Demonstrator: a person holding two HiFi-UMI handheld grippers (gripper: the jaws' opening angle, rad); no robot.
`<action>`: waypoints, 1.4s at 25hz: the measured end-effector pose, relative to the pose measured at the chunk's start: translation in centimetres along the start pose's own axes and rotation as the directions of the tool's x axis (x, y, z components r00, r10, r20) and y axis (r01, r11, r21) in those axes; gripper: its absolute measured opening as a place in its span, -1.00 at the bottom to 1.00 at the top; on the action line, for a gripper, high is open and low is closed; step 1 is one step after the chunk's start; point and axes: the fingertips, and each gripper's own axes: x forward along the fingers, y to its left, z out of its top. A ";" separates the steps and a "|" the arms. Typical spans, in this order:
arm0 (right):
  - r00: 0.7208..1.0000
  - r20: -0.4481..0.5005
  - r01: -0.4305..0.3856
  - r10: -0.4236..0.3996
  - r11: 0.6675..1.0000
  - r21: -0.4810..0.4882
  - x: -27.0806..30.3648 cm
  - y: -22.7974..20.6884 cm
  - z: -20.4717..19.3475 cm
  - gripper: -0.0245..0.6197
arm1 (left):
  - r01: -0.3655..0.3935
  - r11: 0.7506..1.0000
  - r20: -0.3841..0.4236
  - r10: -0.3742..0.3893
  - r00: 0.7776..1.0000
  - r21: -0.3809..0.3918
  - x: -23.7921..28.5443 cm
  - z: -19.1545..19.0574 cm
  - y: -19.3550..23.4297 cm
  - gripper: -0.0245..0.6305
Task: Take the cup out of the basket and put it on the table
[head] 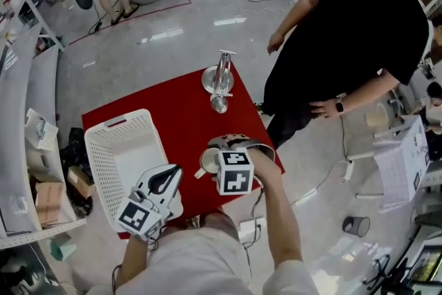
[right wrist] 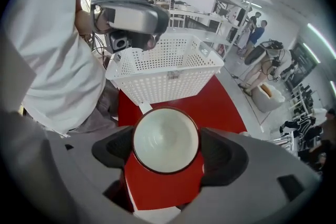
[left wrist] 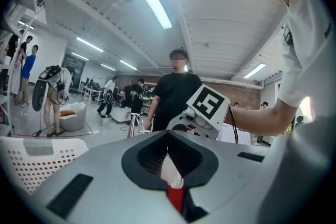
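A cup [head: 208, 161] with a white inside and a dark red rim sits between the jaws of my right gripper [head: 218, 154], over the red table [head: 179, 97] just right of the white basket [head: 124, 155]. In the right gripper view the cup [right wrist: 165, 139] fills the gap of the right gripper [right wrist: 166, 161], both jaws pressed against its sides. Whether its base touches the table I cannot tell. My left gripper [head: 174, 173] hovers at the basket's near right corner, jaws together and holding nothing. The left gripper [left wrist: 168, 139] points level across the table.
A metal stand [head: 221, 79] on a round base rises at the table's far edge. A person in black [head: 345, 45] stands close to the table's far right corner. Shelves [head: 27, 148] line the left side. The basket [right wrist: 168, 68] looks empty.
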 end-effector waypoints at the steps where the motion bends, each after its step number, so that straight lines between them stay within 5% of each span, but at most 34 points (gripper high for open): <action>1: 1.000 -0.002 0.004 -0.004 1.000 0.011 0.2 0.1 -0.6 0.29 | 0.010 1.000 -0.008 -0.010 1.000 0.005 0.4 -0.2 -0.3 -0.89; 15: 1.000 0.005 -0.003 0.002 0.992 0.125 3.4 1.1 -5.4 0.30 | 0.109 0.994 -0.090 -0.107 0.990 0.018 5.3 -2.2 -3.7 -0.89; 35: 0.999 -0.011 0.033 -0.031 0.981 0.192 9.5 0.1 -9.5 0.30 | 0.141 0.990 -0.166 -0.139 0.976 0.000 8.0 -4.0 -4.0 -0.89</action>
